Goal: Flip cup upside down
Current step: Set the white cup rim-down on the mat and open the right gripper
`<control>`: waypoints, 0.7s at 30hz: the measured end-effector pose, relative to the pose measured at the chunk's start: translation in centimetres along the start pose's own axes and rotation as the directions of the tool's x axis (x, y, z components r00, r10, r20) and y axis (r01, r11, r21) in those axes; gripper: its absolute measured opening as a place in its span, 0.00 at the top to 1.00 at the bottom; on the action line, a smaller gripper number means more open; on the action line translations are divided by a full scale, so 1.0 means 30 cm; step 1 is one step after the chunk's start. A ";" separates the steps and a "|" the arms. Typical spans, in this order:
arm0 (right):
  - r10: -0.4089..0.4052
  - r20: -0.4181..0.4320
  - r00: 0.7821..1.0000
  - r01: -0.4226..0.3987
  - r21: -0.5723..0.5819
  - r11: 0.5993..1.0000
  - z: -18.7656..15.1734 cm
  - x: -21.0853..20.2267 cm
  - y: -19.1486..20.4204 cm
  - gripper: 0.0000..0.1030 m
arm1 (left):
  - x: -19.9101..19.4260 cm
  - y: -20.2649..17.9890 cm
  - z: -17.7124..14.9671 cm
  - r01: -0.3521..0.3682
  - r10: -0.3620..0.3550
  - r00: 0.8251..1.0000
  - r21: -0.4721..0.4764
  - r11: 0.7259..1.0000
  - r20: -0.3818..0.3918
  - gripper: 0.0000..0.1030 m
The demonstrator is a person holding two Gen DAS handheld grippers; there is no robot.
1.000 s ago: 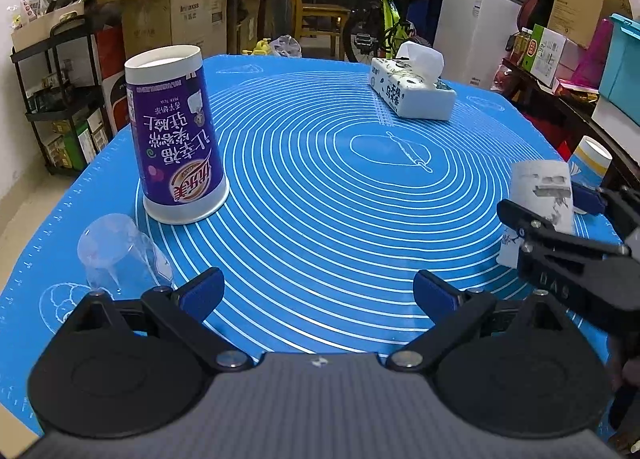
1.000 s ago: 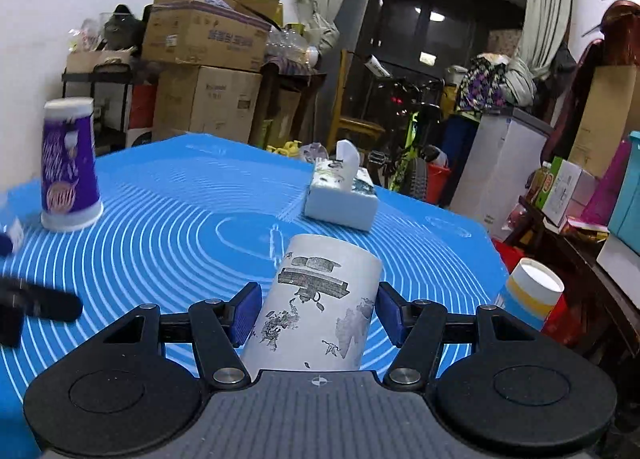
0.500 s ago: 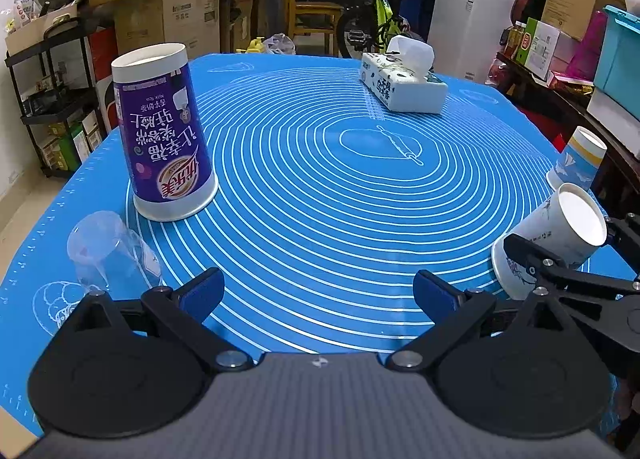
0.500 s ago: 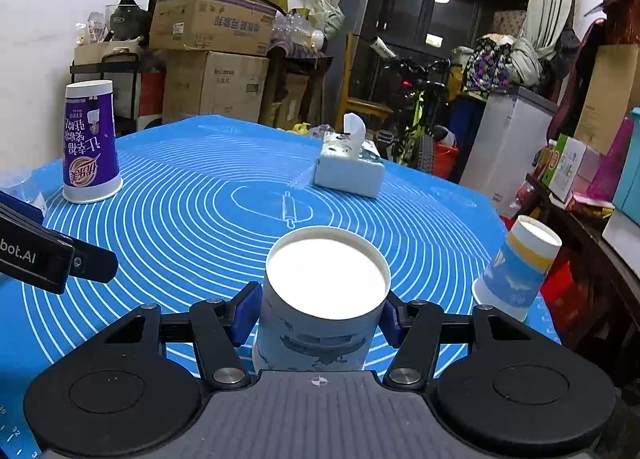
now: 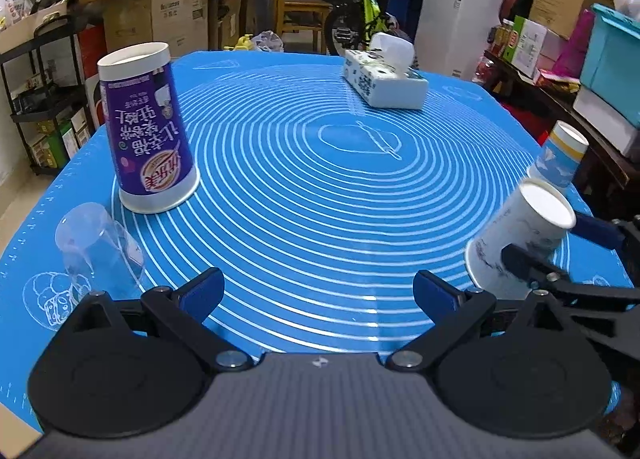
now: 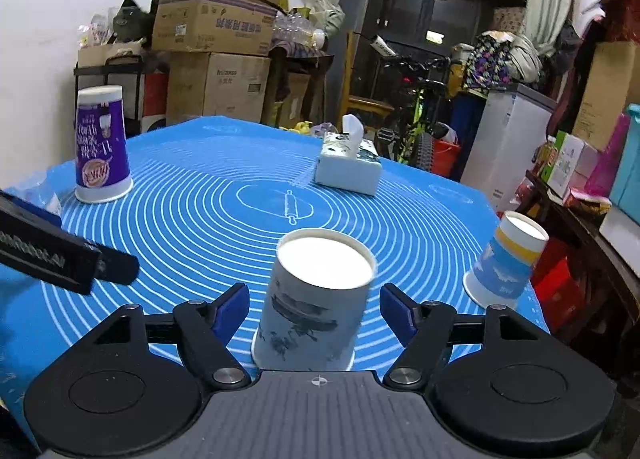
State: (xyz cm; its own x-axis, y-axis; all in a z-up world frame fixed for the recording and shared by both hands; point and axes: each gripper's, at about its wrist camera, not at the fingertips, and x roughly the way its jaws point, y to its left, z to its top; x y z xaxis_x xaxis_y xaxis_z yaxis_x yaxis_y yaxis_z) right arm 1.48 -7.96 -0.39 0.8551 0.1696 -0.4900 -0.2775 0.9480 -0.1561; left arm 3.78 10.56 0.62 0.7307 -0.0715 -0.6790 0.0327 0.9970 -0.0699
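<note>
A white paper cup with grey ink drawings (image 6: 312,299) stands upside down on the blue mat, its flat base up. It sits between the fingers of my right gripper (image 6: 314,309), which is open, with gaps on both sides of the cup. In the left wrist view the same cup (image 5: 516,235) is at the right with the right gripper's fingers (image 5: 524,263) beside it. My left gripper (image 5: 318,293) is open and empty over the mat's near edge.
A tall purple cup (image 5: 148,135) stands upside down at the left. A clear plastic cup (image 5: 96,247) is upside down near the left front. A blue and yellow paper cup (image 6: 504,263) is upside down at the right edge. A tissue box (image 5: 384,79) lies at the back.
The right gripper turned the white cup from tilted to base up, set it on the mat and opened its jaws. The left gripper barely moved.
</note>
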 end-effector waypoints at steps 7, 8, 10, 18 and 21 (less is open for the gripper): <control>0.003 0.008 1.000 -0.004 0.109 0.994 -0.014 -0.120 -0.075 0.24 | -0.065 -0.065 -0.033 0.009 -0.011 1.000 0.049 0.999 0.024 0.03; 0.002 0.005 1.000 -0.003 0.120 0.993 -0.019 -0.133 -0.087 0.23 | -0.077 -0.073 -0.039 0.012 -0.013 1.000 0.052 0.999 0.028 0.03; 0.000 -0.005 1.000 0.001 0.141 0.990 -0.029 -0.157 -0.106 0.23 | -0.100 -0.088 -0.054 0.017 -0.019 0.999 0.053 0.998 0.036 0.03; -0.002 -0.045 0.999 0.011 0.203 0.979 -0.089 -0.224 -0.156 0.23 | -0.158 -0.156 -0.099 0.019 -0.024 0.998 0.081 0.997 0.061 0.03; -0.007 -0.060 0.998 0.019 0.208 0.978 -0.109 -0.235 -0.165 0.23 | -0.164 -0.176 -0.111 0.014 -0.019 0.998 0.093 0.996 0.057 0.03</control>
State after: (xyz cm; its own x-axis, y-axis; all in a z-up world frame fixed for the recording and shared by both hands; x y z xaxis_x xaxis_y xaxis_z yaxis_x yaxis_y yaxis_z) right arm -4.61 -14.74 1.04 0.8293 0.1464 -0.5394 -0.1637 0.9864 0.0159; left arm -2.27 5.55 1.89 0.7676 -0.0887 -0.6347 0.1059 0.9943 -0.0109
